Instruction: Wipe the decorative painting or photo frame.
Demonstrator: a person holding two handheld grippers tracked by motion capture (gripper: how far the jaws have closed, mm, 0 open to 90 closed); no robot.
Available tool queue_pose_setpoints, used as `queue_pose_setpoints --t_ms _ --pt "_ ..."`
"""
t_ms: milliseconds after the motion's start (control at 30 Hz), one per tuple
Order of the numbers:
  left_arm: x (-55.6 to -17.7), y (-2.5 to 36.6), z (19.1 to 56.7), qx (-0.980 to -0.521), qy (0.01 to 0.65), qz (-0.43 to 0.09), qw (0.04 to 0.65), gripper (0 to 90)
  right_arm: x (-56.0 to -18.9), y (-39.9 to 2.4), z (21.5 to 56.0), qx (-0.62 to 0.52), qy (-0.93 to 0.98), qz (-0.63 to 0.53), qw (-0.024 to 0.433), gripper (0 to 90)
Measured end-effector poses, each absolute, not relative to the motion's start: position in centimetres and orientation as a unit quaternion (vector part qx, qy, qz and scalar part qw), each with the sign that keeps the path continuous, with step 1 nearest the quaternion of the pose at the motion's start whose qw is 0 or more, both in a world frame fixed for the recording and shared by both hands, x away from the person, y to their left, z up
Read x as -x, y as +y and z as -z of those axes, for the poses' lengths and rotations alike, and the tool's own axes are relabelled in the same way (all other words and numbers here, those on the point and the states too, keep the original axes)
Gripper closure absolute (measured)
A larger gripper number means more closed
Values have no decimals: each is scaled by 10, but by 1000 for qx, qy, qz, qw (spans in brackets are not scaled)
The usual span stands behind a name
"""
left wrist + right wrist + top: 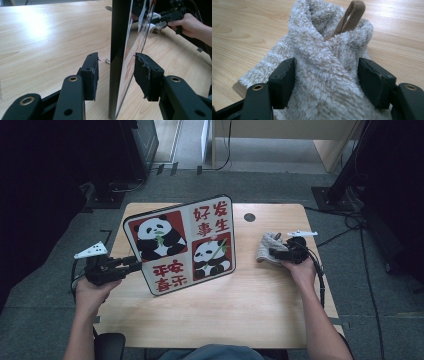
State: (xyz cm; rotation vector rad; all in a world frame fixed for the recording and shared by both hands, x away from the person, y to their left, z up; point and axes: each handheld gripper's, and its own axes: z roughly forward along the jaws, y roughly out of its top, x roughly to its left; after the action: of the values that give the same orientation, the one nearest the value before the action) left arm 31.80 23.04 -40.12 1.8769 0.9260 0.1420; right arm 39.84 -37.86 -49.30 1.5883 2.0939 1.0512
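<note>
On the desk's [210, 315] left half, my left tool [116, 75] straddles the upright panda board [182, 245], pads clear (it may topple); at right, my right tool [325, 82] loosely brackets the fluffy cloth [324, 62], which could slip.

We look along the right gripper [325, 82] and see its two black jaws rising from the bottom edge. Between them sits a fluffy towel [324, 70], cream and beige, bunched into a heap on the wooden table [244, 27]. The left pad [283, 80] touches the pile of the cloth; the right pad [372, 80] stands just beside it, and we cannot tell if it presses. A tan hanging loop [350, 16] sticks up from the top of the heap, slightly tilted. A flat part of the towel spreads toward the left on the table.
</note>
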Motion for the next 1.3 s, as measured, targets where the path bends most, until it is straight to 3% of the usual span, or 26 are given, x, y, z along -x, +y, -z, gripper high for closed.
queue_pose_setpoints --t_ms 433,1300 --pt "-315 241 408 -779 395 -57 483 525 -379 -381 474 -550 730 -371 165 275" --pt "-337 240 440 -799 411 -66 435 493 -314 -373 454 -522 731 -396 191 336"
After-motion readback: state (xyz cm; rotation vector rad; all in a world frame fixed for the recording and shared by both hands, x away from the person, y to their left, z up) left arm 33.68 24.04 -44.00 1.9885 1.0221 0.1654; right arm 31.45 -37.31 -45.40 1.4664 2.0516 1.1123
